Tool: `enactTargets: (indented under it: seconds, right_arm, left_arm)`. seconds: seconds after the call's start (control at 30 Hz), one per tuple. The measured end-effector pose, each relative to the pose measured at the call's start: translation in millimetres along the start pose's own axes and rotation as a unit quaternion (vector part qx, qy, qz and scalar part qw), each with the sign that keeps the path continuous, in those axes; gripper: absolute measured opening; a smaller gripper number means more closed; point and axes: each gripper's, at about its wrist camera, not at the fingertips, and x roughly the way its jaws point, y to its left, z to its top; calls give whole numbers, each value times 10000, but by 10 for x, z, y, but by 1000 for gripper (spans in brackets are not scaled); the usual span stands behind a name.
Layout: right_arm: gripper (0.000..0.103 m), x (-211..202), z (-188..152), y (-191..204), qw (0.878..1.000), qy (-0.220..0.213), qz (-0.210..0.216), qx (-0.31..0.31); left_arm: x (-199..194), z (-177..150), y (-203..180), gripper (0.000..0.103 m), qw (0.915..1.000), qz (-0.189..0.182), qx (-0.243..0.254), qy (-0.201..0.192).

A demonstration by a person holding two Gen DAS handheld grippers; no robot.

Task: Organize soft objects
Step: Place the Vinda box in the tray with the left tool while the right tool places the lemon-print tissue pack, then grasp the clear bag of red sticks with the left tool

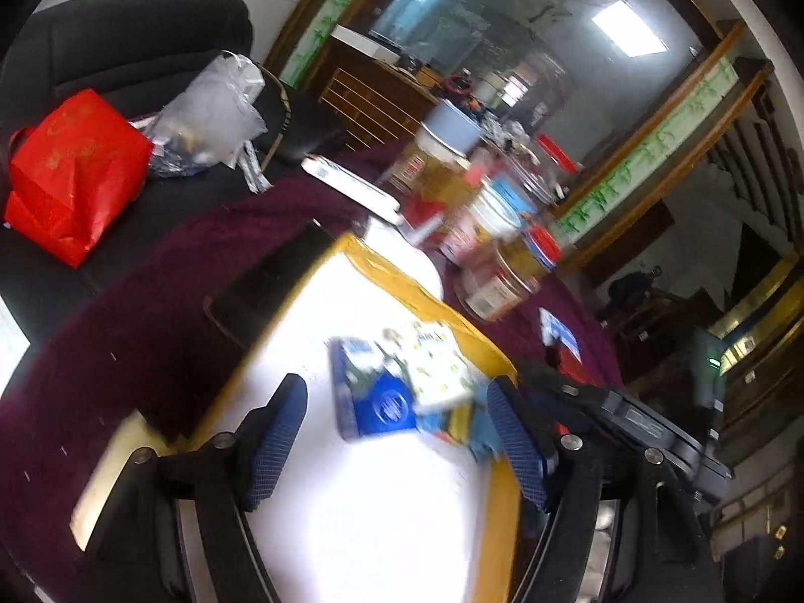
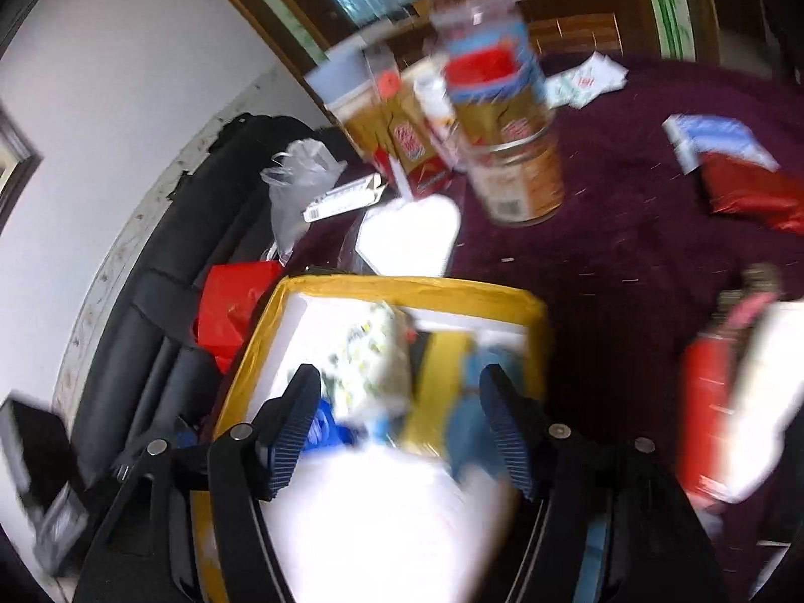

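Left wrist view: blurred frame; left hand-held gripper [image 1: 397, 447] at the bottom, jaws wide apart with nothing pressed between the pads
Box: white foam box with yellow-taped rim [image 1: 392, 271] at frame centre, on a counter under a dark purple cloth [image 1: 151, 276]
Soft objects: blue packet [image 1: 382, 402] and white patterned packet [image 1: 437, 367] lying together inside the box, just ahead of the fingertips; details too blurred to read
Upper left of frame: red bag [image 1: 70, 176] and clear plastic bag [image 1: 211, 110] on a black sofa [image 1: 125, 40]
Centre right of frame: cluster of jars and tins [image 1: 492, 231] beyond the box
Right wrist view: right hand-held gripper [image 2: 402, 432] at the bottom, jaws wide, pads touching nothing
Box, this view: yellow rim [image 2: 402, 286] across the middle; white patterned packet [image 2: 377, 362] and light blue soft item [image 2: 467, 412] inside, between the fingers but not gripped
Upper centre: tall jar [image 2: 507, 140] on the cloth
Right edge: red and white object [image 2: 723, 392], too blurred to tell
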Motion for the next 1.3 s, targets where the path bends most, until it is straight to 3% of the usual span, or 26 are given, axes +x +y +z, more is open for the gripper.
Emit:
enactTargets:
  seconds: [0.1,0.2,0.4,0.47,0.57,0.67,0.7,0.83,0.97,1.07,1.17,1.3]
  right_arm:
    - [72,-566,-264,-293,9994,-307,-22,-142]
    - [73,-1049,-502,-698,9976,-626,-310,-36]
    - [75,-1857,-1001,-1712,9841,-1242,-1013,771]
    - [75,-2003,-1170,-2009,9790,-1319,-1113,1089]
    - [75,-2158,-1378,-2309,9734,-1386,-1117,1440]
    - [75,-2242,-1517,-2423,9711,-1435,-1106,1551]
    - [75,-2261,-1541,-2438,9707,-1454,-1123,1550]
    - [75,-2363,-1600,-2470,9680,-1565,-1214,1543]
    - [75,-2389,-1569,-2448,9682,-1619,-1243,1447]
    - [75,-2354,-1533,-2479,9677,-1662,-1219,1450]
    - [75,-2324,-1482,-2580,9606,-1849,-1306,1614]
    - [75,-2280,-1475,-2820,9425,-2102,-1951,1716]
  left_arm:
    - [41,-170,-160,78,9996,-161,110,218]
    - [78,-357,-352,78,9985,-278,274,383]
    - [320,-698,-785,78,9927,-447,824,756]
    - [478,-649,-832,78,9911,-738,612,928]
    - [744,-396,-837,78,9884,-1239,199,853]
    - [1114,-196,-760,78,9806,-1597,-315,1089]
    - [1281,-141,-703,78,9746,-1756,-573,1266]
    - [1447,-41,-516,78,9868,-942,-765,1077]
    - [1273,37,-465,78,9904,-865,-680,839]
    - [1006,-17,-719,79,9923,-900,-154,834]
    - [708,-270,-1166,88,9911,-641,943,691]
    - [566,-759,-1680,90,9716,-287,2220,762]
